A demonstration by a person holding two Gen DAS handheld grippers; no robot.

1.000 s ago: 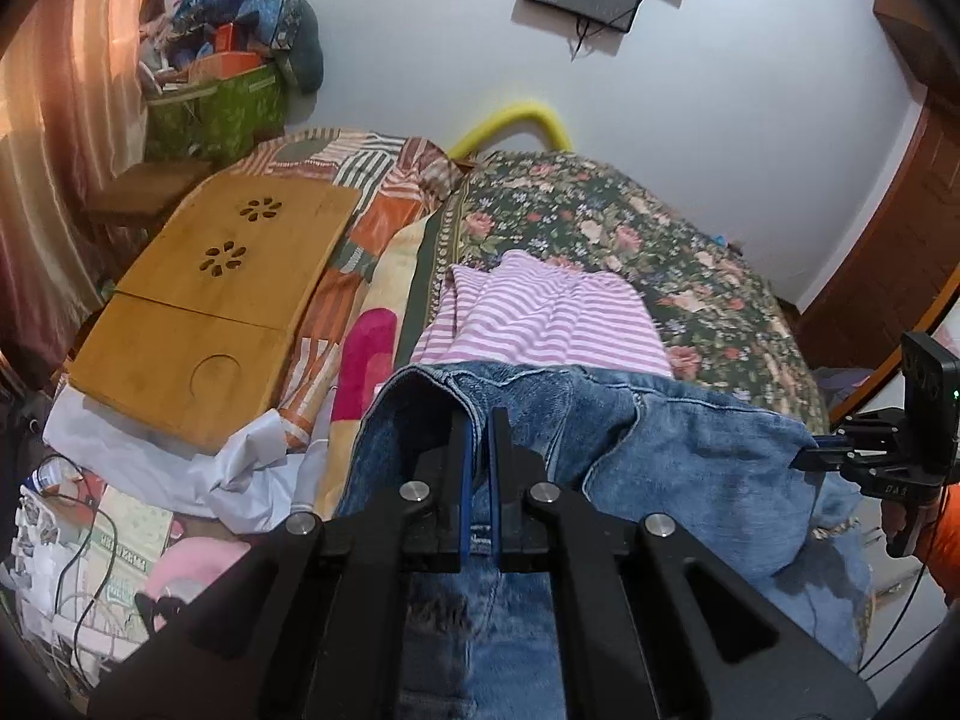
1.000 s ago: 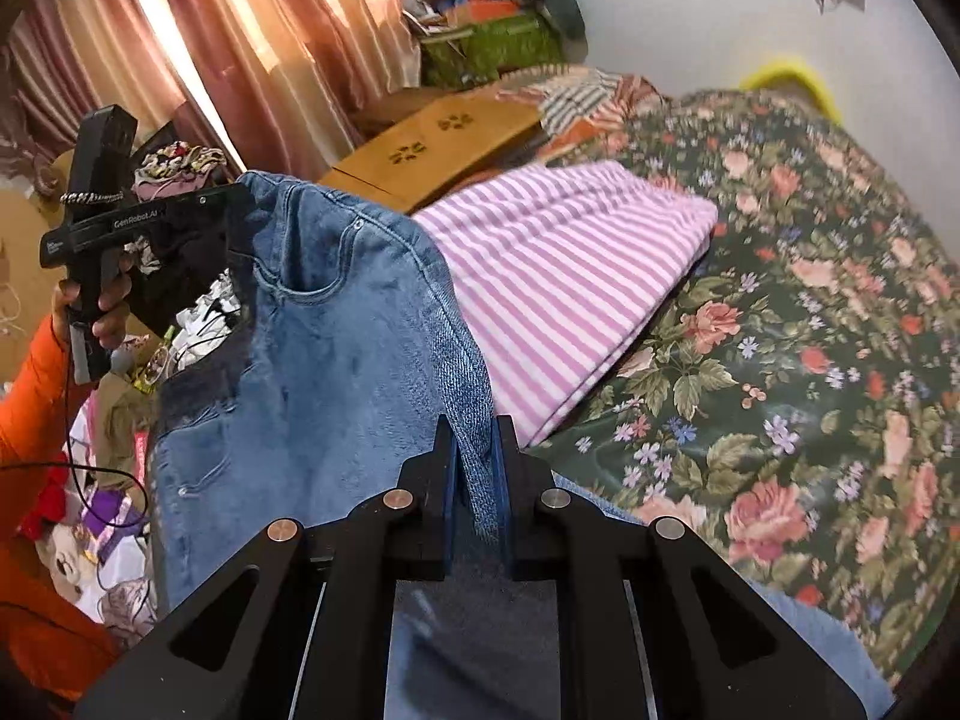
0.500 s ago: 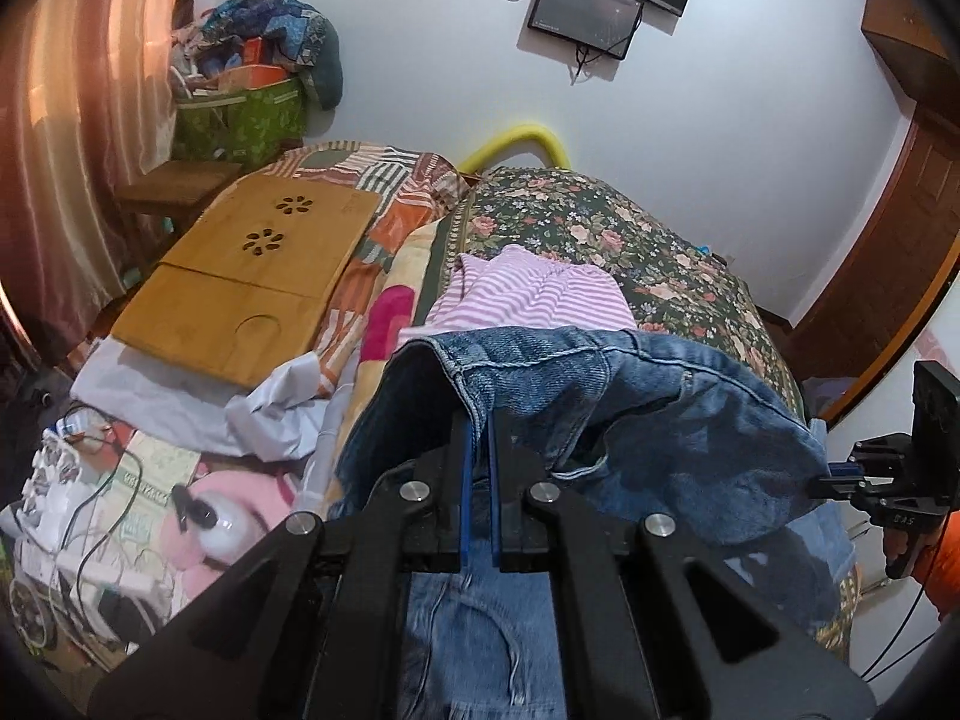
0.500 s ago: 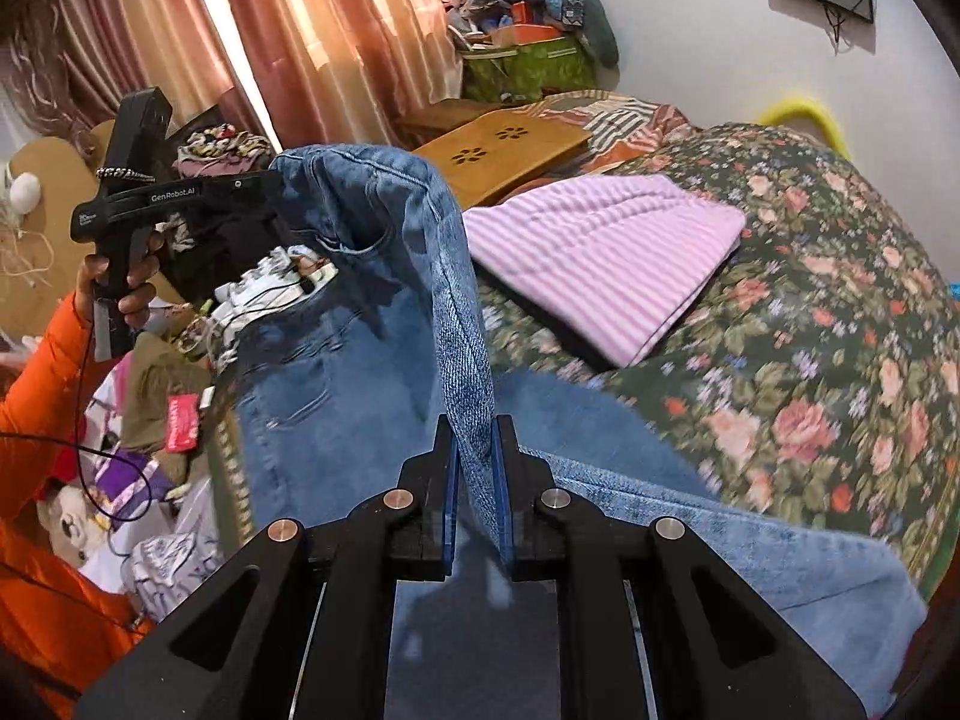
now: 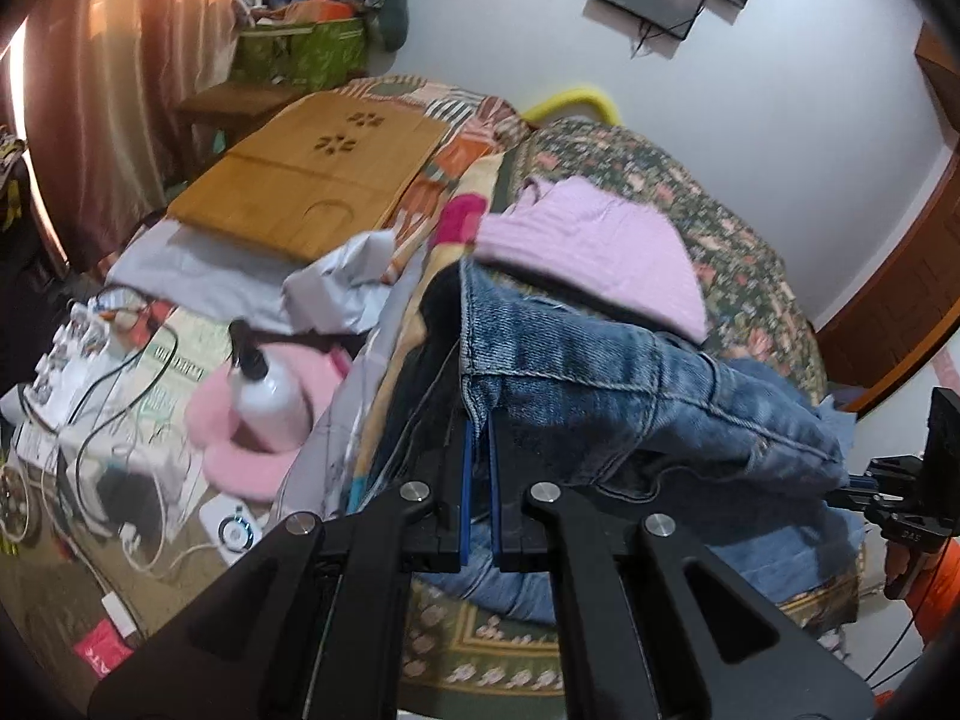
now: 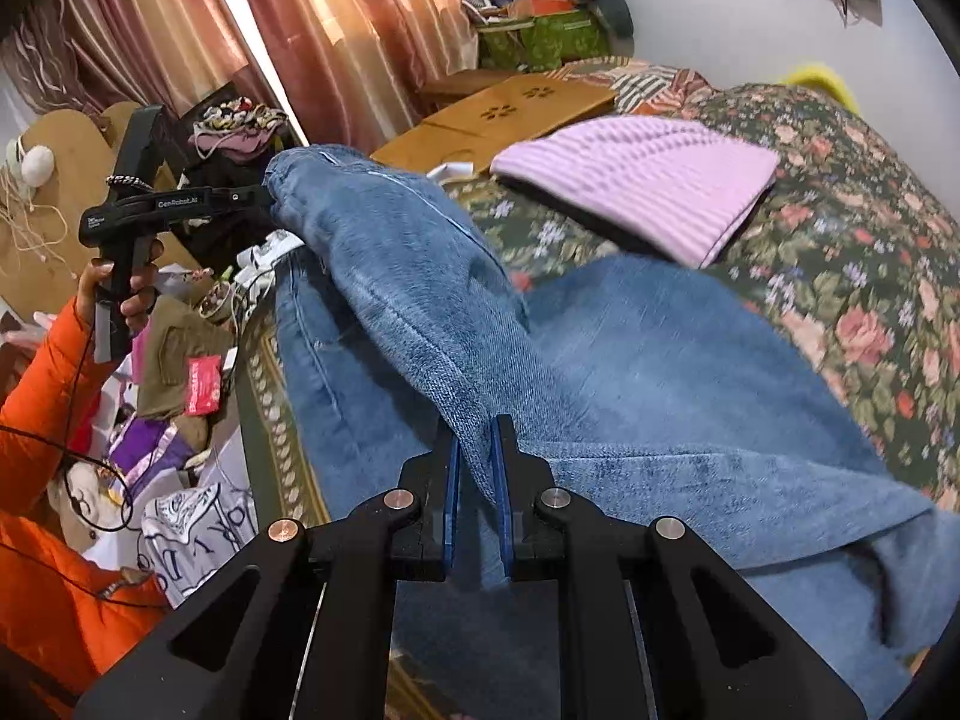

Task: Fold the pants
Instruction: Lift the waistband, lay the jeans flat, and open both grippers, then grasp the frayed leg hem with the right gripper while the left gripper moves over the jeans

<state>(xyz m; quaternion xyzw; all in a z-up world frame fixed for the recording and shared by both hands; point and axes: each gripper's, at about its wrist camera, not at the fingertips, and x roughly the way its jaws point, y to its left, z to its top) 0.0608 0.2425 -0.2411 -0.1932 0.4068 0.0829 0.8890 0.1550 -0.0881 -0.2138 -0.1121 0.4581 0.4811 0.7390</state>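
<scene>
The blue jeans (image 5: 630,384) hang stretched between my two grippers above the floral bed (image 6: 870,276). My left gripper (image 5: 478,426) is shut on one corner of the waistband. My right gripper (image 6: 477,438) is shut on the other edge of the denim (image 6: 420,300). The jeans' legs (image 6: 690,396) lie spread on the bed below. In the right wrist view the left gripper (image 6: 264,198) shows at the far end of the held edge. In the left wrist view the right gripper (image 5: 852,492) shows at the right edge.
A folded pink striped garment (image 6: 648,180) lies on the bed beyond the jeans. A wooden lap table (image 5: 312,180) lies on the left of the bed. The floor at the left holds cables, a white bottle (image 5: 270,396) and clutter. Curtains (image 6: 288,30) hang behind.
Both grippers have pulled back toward the foot of the bed with the waistband. The jeans' legs now lie spread on the bed, clear of the pink garment.
</scene>
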